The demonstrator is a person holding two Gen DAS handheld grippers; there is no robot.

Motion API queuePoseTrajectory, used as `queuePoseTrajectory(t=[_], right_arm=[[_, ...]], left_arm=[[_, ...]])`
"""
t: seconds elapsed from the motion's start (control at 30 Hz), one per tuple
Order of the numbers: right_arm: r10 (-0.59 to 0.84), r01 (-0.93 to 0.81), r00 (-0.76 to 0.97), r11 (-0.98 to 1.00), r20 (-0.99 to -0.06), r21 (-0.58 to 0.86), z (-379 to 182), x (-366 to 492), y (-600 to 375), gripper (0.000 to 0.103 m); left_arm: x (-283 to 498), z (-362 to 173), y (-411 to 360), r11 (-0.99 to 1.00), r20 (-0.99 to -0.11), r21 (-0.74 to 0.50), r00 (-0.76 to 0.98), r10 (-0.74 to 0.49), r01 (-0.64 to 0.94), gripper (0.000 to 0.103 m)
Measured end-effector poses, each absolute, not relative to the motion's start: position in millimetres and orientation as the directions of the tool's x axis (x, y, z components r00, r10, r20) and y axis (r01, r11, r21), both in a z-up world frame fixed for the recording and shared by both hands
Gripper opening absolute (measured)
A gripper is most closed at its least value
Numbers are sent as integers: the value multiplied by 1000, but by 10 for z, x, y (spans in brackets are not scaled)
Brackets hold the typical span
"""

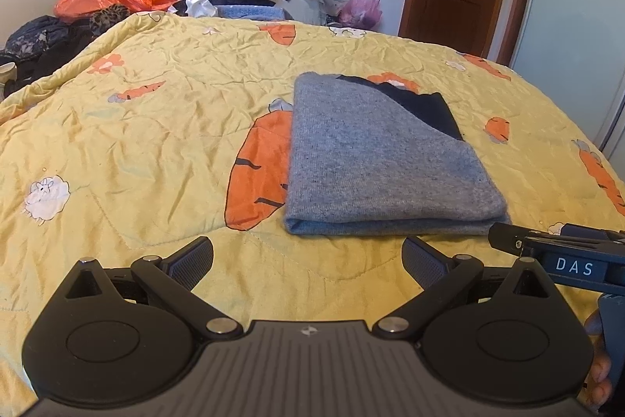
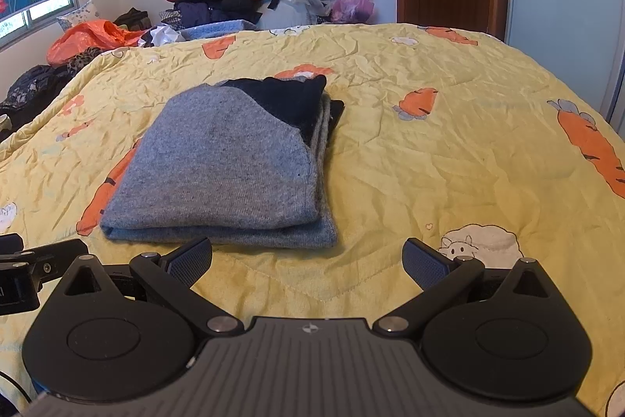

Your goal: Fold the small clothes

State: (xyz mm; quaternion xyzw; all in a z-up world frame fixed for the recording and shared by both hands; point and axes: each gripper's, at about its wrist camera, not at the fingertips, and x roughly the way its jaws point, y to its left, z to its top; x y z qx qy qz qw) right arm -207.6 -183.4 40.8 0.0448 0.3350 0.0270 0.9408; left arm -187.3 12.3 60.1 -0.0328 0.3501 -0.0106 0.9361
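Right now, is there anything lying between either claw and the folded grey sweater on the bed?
Nothing visible. Only bare yellow quilt lies between the open right claw and the sweater, and likewise ahead of the open left claw. The sweater sits just ahead of both, untouched.

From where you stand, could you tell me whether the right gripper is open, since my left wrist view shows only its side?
Observer: Yes, the right gripper is open with nothing between its fingers, and it sits just short of the grey sweater.
Operator: Thank you. Is the sweater's right edge neatly aligned?
Observer: Not quite. The right wrist view shows the bottom layer sticking out past the top one at the near right corner.
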Motion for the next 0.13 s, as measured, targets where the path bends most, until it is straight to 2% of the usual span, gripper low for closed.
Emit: queuePoseTrajectory(t=[0.13], right_arm=[[81, -17, 777, 994, -624, 107, 429, -2064, -1843, 103]], left_arm=[[-1879, 631, 117, 998, -646, -67, 762, -54, 14, 103]])
